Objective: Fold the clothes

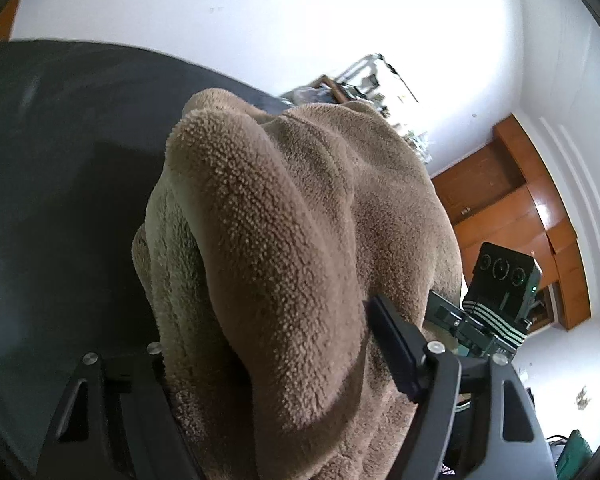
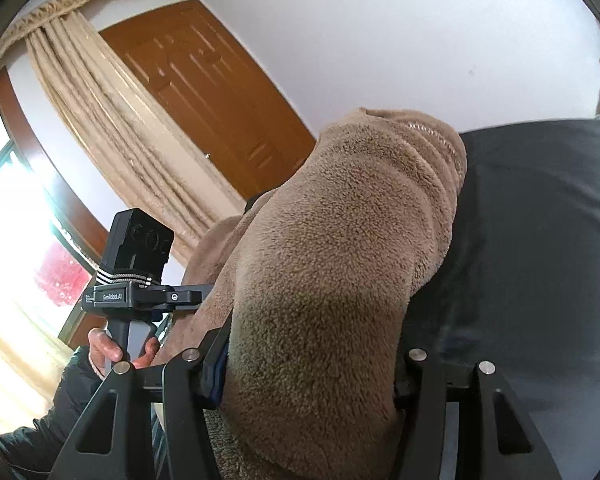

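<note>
Left hand-held gripper (image 1: 268, 360): you clamp a thick fold of the brown fleece (image 1: 300, 208).
Right hand-held gripper (image 2: 312, 364): you grip the fleece too.
Below: dark tabletop (image 2: 540, 240).

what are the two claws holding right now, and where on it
Both grip the brown fleece garment. The left claw clamps a thick bunched fold of it, and the right claw clamps another bunched fold. Which part of the garment each fold is cannot be told.

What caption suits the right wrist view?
Right gripper clamps a thick fold of brown fleece garment above a dark surface.
</note>
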Motion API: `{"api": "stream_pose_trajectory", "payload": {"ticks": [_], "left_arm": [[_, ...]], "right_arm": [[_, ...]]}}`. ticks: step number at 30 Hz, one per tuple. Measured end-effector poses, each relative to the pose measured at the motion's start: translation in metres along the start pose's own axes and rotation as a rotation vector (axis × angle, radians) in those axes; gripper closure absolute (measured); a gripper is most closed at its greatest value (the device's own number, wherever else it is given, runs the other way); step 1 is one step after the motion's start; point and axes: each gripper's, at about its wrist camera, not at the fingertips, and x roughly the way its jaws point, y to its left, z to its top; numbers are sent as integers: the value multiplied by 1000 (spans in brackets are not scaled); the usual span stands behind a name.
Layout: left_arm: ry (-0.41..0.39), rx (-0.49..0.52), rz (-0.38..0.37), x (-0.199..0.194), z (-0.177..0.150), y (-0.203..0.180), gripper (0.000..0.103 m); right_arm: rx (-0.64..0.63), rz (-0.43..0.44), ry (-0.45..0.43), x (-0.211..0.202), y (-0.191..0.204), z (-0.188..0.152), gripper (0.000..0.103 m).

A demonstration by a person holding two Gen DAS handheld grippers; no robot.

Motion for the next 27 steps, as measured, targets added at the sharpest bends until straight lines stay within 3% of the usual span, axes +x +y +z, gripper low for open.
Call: {"api": "stream_pose_trajectory", "payload": {"ticks": [7,16,22,27], "left_arm": [[53,83,-84,72,-5,-80,23],[146,155,-186,209,-11,-185,23],[193,201,-154,288,-15,-231,23],[240,243,-94,323,-32,-238,24]], "right_arm": [[9,-94,-102,-81,-17,-6,45],[68,-272,-226,-208,-71,-26,45],[143,-359,-265,-255,-124,-36,45],[211,-409,-252,-278,-179,-55,45]]}}
